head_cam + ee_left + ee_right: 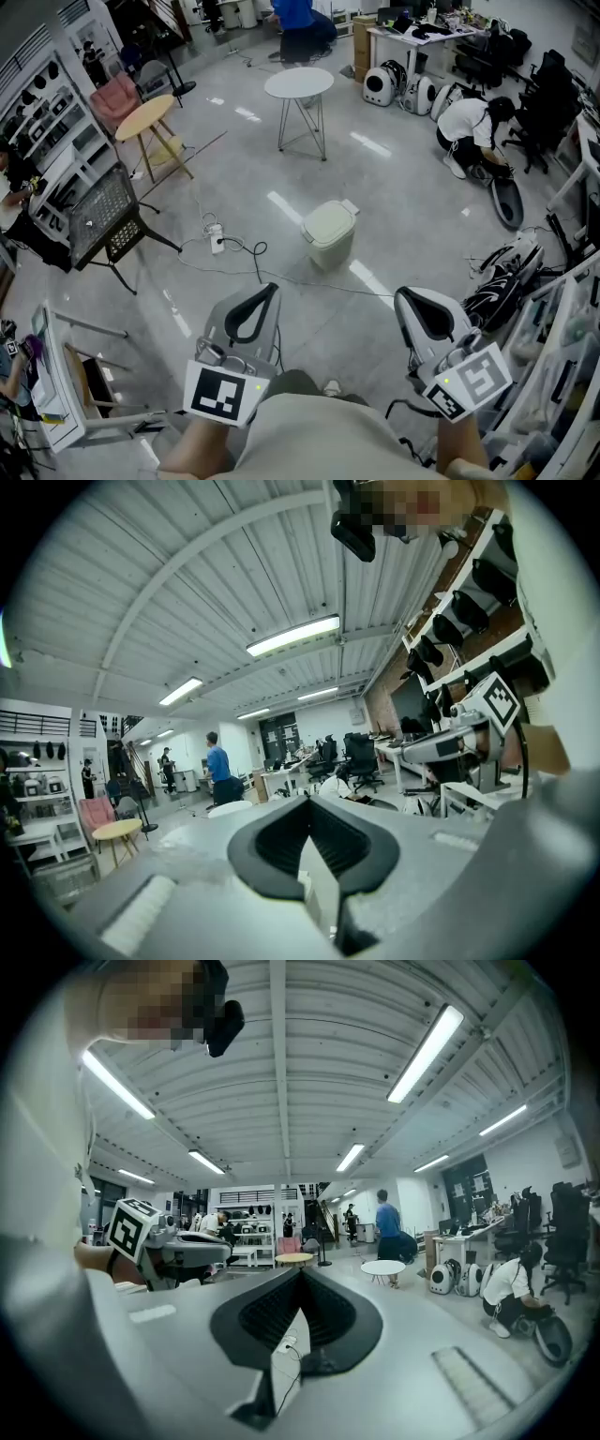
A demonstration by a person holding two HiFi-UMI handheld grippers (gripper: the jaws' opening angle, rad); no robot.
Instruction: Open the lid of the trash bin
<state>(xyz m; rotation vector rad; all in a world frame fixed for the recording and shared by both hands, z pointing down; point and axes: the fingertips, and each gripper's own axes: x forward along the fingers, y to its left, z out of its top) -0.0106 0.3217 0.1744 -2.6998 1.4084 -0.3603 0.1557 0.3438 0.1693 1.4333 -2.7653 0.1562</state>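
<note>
A small pale trash bin [330,232] stands on the grey floor ahead of me, upright, with its lid down. Both grippers are held low near my body, well short of the bin. My left gripper [272,287] points toward the bin's left side, and its jaws meet at the tip with nothing between them. My right gripper [401,292] points toward the bin's right side and is likewise shut and empty. In the left gripper view the left gripper [307,801] aims across the room, as does the right gripper [300,1271] in its own view. The bin does not show in either gripper view.
A power strip with cables [217,239] lies on the floor left of the bin. Beyond it stand a white round table [298,82], a wooden round table [145,117] and a black mesh rack [98,216]. A person crouches [473,131] at the back right; bags [502,277] lie right.
</note>
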